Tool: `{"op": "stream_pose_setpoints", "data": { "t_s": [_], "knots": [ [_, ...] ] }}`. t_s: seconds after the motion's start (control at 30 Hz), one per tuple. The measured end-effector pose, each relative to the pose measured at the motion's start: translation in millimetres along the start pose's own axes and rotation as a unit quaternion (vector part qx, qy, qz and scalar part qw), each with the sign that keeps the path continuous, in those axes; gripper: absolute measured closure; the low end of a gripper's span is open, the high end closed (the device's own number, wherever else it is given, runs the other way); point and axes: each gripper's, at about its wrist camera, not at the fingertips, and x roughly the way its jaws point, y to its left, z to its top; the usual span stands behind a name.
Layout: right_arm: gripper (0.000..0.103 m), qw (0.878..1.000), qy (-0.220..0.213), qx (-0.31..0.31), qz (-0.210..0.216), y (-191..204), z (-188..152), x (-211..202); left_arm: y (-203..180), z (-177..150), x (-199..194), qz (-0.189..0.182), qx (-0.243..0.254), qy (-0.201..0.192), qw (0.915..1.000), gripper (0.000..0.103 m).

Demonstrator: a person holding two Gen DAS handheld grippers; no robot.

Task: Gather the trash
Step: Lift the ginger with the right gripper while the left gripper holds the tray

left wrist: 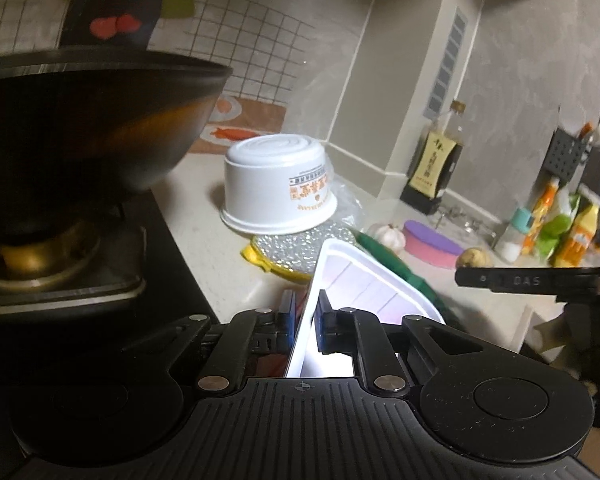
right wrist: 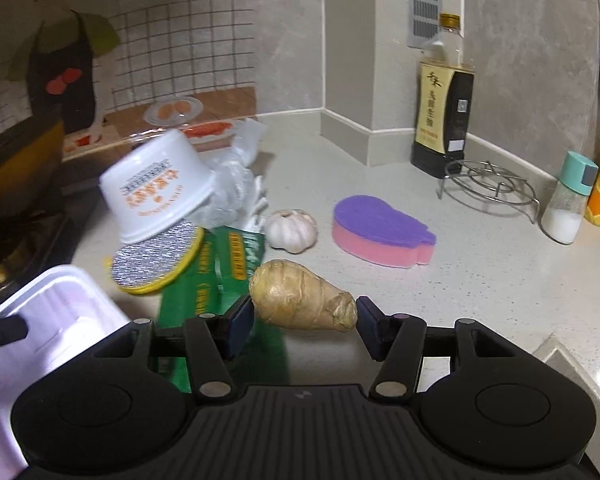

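White foam tray (left wrist: 364, 280), light and easily crushed, sits pinched by its thin wall in my left tool (left wrist: 304, 312), while my right tool (right wrist: 305, 320) gapes wide around the ginger (right wrist: 300, 296).

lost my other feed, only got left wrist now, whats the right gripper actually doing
Observer: The right gripper is open, its fingers either side of a ginger root on the counter.
Operator: is it squeezing it
Observer: The left pad is at the root's fat end; whether the right pad touches the narrow end, I can't tell.
Operator: whats past the bottle, i just see blur
Observer: A round wire trivet stands in front of the dark sauce bottle.
Operator: and my tray
Observer: The white tray sits tilted at lower left, the left gripper shut on its wall.
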Motion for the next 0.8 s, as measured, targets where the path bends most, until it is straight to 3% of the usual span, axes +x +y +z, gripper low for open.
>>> {"op": "stream_pose_setpoints", "data": {
  "t_s": [0.27,0.47,0.53,0.6,0.8],
  "knots": [
    [0.047,0.998,0.015,-0.02,0.054,22,-21,0,-4,7,8,-0.019,0.047,0.057,0.9971,0.089],
    [0.045,0.998,0.01,-0.049,0.043,32,-33,4,-7,5,12,-0.017,0.057,0.07,0.9958,0.086],
    [0.037,0.998,0.0,-0.06,0.03,32,-35,2,-6,5,11,-0.013,0.061,0.073,0.9954,0.086],
    [0.017,0.997,-0.015,-0.07,0.024,32,-37,-3,-7,5,12,-0.01,0.067,0.077,0.9948,0.086],
    [0.016,0.997,-0.04,-0.061,0.041,30,-37,-10,-8,2,16,-0.011,0.071,0.082,0.994,0.083]
  ]
}}
